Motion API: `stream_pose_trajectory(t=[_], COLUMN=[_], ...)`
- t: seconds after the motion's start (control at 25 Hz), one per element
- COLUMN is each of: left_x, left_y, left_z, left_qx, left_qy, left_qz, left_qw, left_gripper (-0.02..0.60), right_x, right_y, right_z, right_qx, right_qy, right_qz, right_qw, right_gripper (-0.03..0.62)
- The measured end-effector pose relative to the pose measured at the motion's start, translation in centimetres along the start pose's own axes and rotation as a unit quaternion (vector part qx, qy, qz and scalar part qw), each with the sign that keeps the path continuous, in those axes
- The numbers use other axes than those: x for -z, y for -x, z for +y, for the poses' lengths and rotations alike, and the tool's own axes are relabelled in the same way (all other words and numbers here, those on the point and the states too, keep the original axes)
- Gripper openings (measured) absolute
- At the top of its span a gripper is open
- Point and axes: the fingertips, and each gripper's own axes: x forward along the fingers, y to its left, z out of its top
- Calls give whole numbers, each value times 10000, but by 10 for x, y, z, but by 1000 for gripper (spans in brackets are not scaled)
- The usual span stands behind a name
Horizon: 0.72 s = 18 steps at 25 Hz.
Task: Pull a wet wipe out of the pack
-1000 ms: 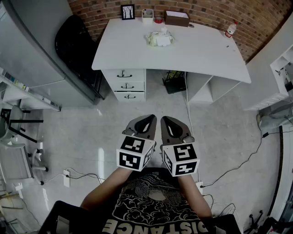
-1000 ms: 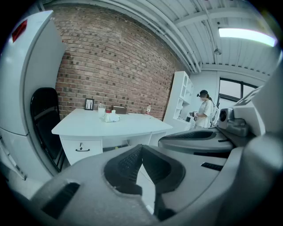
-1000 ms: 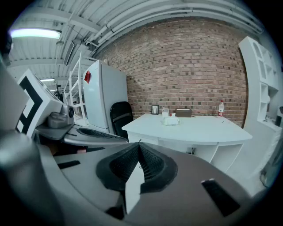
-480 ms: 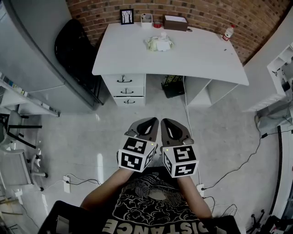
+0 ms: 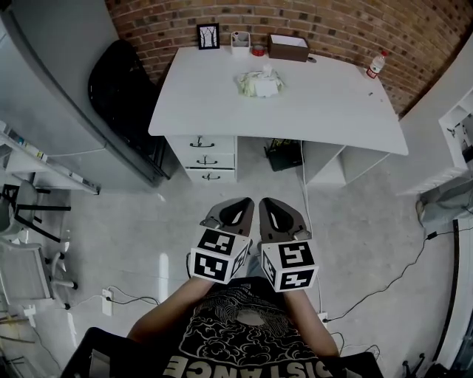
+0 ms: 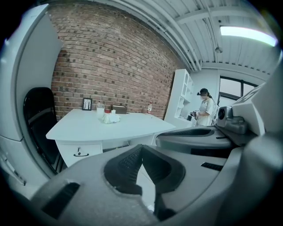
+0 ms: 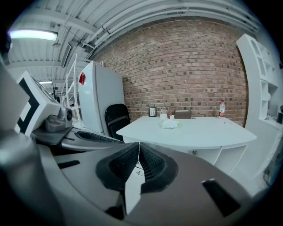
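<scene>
Pack (image 5: 259, 83) lies on the far table (image 5: 332, 103), no wipe pulled yet; my left gripper (image 5: 238, 201) and right gripper (image 5: 267, 201) have fingers together, empty.

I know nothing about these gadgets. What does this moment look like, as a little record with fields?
place: white desk against a brick wall
wet wipe pack: on the desk, toward its back, untouched
left gripper: jaws together, empty, well short of the desk
right gripper: jaws together, empty, beside the left gripper
also on desk: picture frame, box, bottle
</scene>
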Motion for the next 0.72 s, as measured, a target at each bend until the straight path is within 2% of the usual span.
stream_pose_trajectory(t=[0.72], left_x=[-66], left_y=[-123], left_z=[22], left_qx=[-454], left_qy=[204], left_qz=[-40], left_qw=[9988], left_gripper=[12], right_x=[-51], right_y=[-80], right_z=[-112], right_qx=[-388], right_qy=[126], right_qz=[-48], right_qw=[9992], right_gripper=[18])
